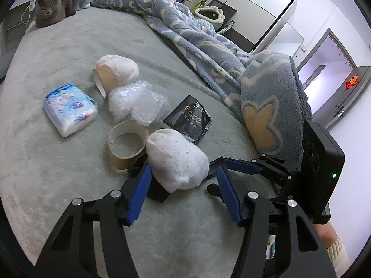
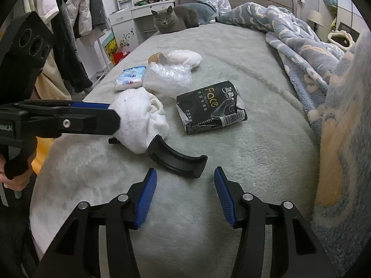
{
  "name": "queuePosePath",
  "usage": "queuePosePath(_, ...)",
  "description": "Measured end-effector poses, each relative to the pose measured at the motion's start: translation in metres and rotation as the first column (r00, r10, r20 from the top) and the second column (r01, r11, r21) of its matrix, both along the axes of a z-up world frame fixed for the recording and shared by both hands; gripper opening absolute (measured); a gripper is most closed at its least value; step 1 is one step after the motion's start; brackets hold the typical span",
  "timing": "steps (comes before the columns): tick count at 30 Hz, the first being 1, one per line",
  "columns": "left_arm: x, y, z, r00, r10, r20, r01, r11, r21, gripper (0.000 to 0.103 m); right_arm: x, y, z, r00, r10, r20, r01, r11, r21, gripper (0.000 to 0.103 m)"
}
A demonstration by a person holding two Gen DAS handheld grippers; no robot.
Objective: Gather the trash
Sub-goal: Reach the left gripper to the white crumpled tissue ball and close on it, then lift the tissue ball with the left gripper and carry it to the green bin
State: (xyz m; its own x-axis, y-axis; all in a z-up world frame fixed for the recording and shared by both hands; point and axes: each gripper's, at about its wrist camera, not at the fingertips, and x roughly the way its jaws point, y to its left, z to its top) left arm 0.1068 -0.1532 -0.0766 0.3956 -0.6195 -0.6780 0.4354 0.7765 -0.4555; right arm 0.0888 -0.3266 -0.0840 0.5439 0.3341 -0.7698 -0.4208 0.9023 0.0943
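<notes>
Grey bedspread (image 2: 231, 139), the landmark. On it, left of the black "Face" wrapper (image 2: 209, 108), lies a white wad (image 1: 177, 159). The left gripper (image 1: 183, 176) straddles this wad, jaws spread; whether the pads press it cannot be told. The right gripper (image 2: 185, 180) hovers nearer than the wrapper, jaws spread, empty, just short of a curved black plastic piece (image 2: 178, 159). A cardboard ring (image 1: 126, 143) touches the wad.
</notes>
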Motion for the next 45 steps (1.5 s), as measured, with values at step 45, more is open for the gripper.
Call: queuePosePath(45,-0.012,0.037,0.042,0.987,0.023,0.158,-0.016,0.999,-0.04,0.036,0.019,0.018,0.017,0.999,-0.046,-0.007,0.046,0.998,0.053,0.041)
